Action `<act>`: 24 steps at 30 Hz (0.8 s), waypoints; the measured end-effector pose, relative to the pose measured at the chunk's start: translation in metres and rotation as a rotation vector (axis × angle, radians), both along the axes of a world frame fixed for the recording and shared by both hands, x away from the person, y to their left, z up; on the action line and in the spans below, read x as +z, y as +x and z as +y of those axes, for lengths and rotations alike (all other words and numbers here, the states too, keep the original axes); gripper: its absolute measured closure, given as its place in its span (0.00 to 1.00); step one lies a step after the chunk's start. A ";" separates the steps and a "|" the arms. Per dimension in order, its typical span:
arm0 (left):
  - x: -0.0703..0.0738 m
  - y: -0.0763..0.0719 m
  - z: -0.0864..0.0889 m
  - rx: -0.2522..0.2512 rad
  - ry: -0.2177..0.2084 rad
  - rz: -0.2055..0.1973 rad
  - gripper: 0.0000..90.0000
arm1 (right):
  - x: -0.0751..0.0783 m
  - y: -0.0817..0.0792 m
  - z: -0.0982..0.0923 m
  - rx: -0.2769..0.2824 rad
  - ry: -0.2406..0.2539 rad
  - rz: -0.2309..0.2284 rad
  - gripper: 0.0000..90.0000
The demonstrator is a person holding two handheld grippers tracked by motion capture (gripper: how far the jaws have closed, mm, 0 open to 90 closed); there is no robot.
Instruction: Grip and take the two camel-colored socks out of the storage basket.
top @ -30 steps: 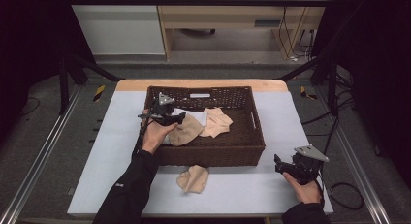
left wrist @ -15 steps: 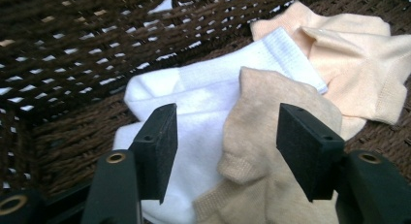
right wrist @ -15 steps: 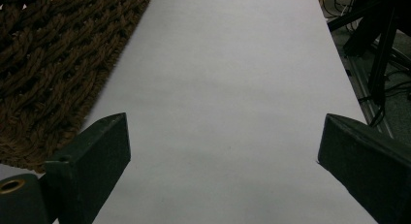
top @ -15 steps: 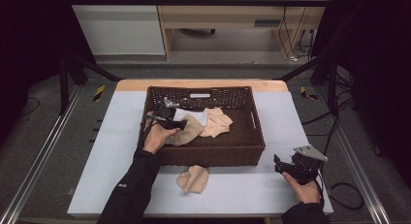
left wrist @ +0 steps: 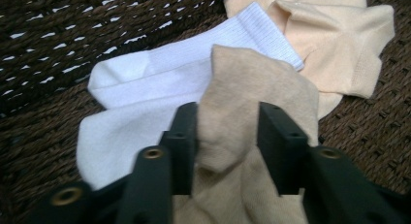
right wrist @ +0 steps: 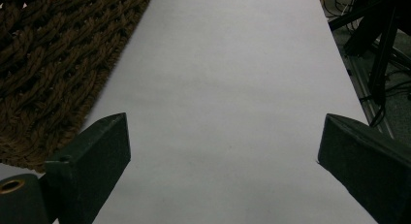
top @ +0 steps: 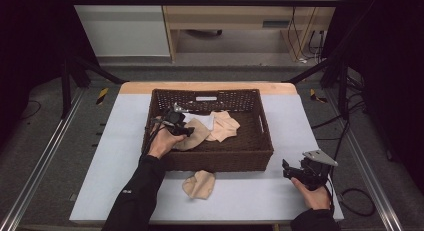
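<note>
a dark brown woven basket (top: 260, 141) sits in the middle of a pale grey counter (top: 120, 141), its long sides running left to right in the high view. inside it lie three socks. a tan sock (left wrist: 252, 103) lies across the basket floor with its long axis running from the left gripper toward the middle of the basket; in the left gripper view it stretches away from the camera, its far end resting on top of a white sock (left wrist: 145, 88). the white sock lies to the left of it in that view, ribbed cuff pointing toward the far right. a peach sock (left wrist: 334, 44) lies beyond both, touching the white cuff.

the left gripper (top: 181, 127), held by a hand (top: 161, 142) reaching into the left part of the basket, has its jaws on either side of the near part of the tan sock; the cloth bunches between them, and they are closed on it.

a fourth sock (top: 199, 183), also tan, lies crumpled on the counter just in front of the basket's front wall, apart from it.

the right gripper (top: 287, 170) rests low over the counter near the basket's front right corner, held in the right hand (top: 312, 193). in the right gripper view its jaws stand wide apart with bare counter between them and the basket's woven wall (right wrist: 43, 64) at the left.
</note>
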State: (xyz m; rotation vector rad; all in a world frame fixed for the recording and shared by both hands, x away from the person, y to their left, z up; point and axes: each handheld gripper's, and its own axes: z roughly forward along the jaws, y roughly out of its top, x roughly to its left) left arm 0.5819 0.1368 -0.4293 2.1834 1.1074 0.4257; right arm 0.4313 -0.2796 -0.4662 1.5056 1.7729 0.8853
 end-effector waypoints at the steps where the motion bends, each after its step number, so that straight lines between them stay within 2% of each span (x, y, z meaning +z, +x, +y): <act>1: 0.001 0.000 0.000 0.004 -0.007 0.004 0.72 | 0.000 0.000 0.000 0.000 0.000 0.000 0.06; 8: 0.005 -0.004 -0.002 0.002 -0.012 0.023 0.89 | 0.000 0.000 0.000 0.002 -0.004 0.000 0.06; 14: 0.007 -0.005 -0.002 -0.014 -0.013 0.022 0.95 | 0.000 0.000 0.000 -0.002 0.001 0.001 0.06; 20: 0.013 -0.008 0.001 -0.020 -0.047 -0.008 0.96 | 0.000 0.000 -0.001 -0.003 0.001 0.001 0.06; 24: 0.019 -0.010 0.004 -0.023 -0.100 -0.052 0.97 | 0.000 0.000 -0.001 -0.004 0.001 -0.001 0.06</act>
